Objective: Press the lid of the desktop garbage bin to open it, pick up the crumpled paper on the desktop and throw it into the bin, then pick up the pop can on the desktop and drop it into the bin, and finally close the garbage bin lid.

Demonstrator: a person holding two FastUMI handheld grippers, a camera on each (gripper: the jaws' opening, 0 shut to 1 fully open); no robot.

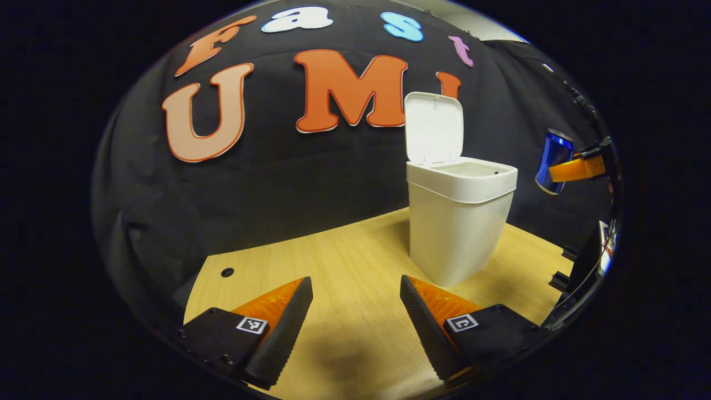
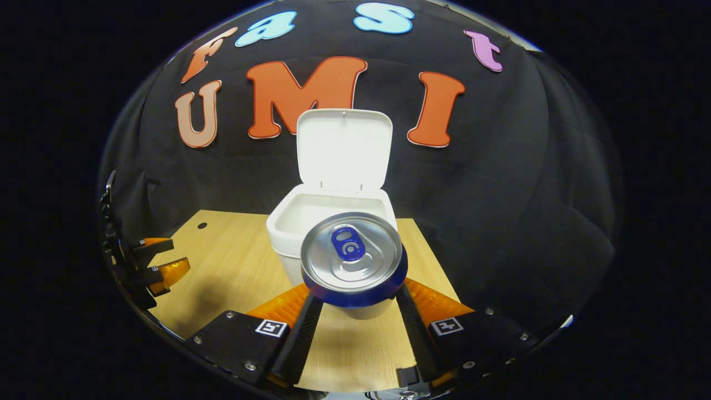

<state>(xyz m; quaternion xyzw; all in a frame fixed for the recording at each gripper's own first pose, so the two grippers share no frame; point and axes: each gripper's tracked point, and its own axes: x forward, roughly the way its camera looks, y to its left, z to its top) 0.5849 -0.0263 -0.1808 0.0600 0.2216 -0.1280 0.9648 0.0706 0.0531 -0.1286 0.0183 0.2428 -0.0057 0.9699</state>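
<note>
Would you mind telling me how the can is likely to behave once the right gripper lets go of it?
The can looks smooth metal, so it may slip between the right gripper fingers. It is round, so it would probably roll if it missed the bin. It is probably light, though its fill is hidden.

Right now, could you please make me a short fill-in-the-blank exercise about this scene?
1. The bin has its lid ____.
2. The right gripper is shut on the ____.
3. The left gripper holds ____.
4. The bin stands on a ____ table.

Missing words: open; pop can; nothing; wooden
</note>
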